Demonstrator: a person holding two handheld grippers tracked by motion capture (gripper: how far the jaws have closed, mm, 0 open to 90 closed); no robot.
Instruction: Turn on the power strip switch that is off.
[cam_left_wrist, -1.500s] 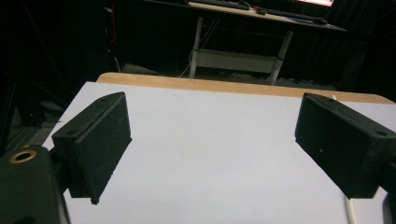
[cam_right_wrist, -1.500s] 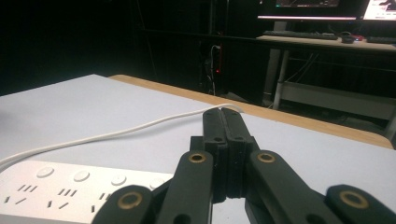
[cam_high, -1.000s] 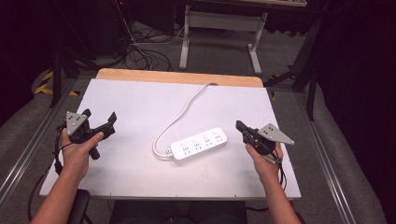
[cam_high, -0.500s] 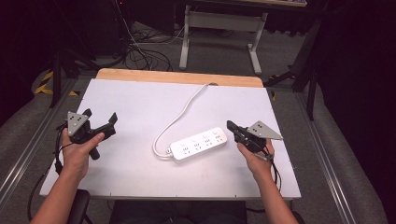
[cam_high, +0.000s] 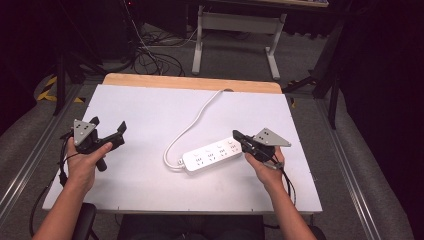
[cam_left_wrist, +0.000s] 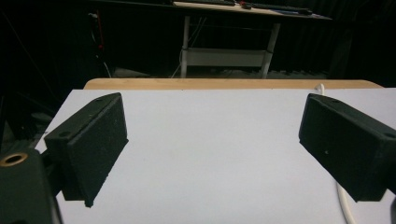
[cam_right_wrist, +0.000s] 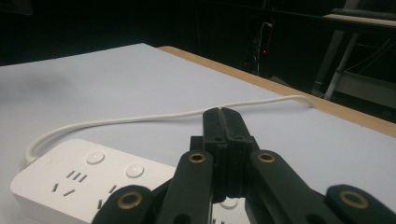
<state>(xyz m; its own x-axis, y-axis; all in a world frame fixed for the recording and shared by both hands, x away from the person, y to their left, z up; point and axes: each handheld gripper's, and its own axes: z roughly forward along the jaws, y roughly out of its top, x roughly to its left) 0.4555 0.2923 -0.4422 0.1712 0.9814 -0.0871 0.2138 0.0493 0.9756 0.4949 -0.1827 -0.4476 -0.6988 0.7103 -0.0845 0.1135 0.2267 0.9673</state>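
The right tongs, pressed together, are held over the near end of the power strip at mid-tabletop; no switch is judged pressed yet. The left tongs are held spread, well apart.

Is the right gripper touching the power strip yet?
Cannot tell. In the high view the shut right gripper overlaps the power strip at its end; the right gripper view shows the jaws above it, contact hidden.
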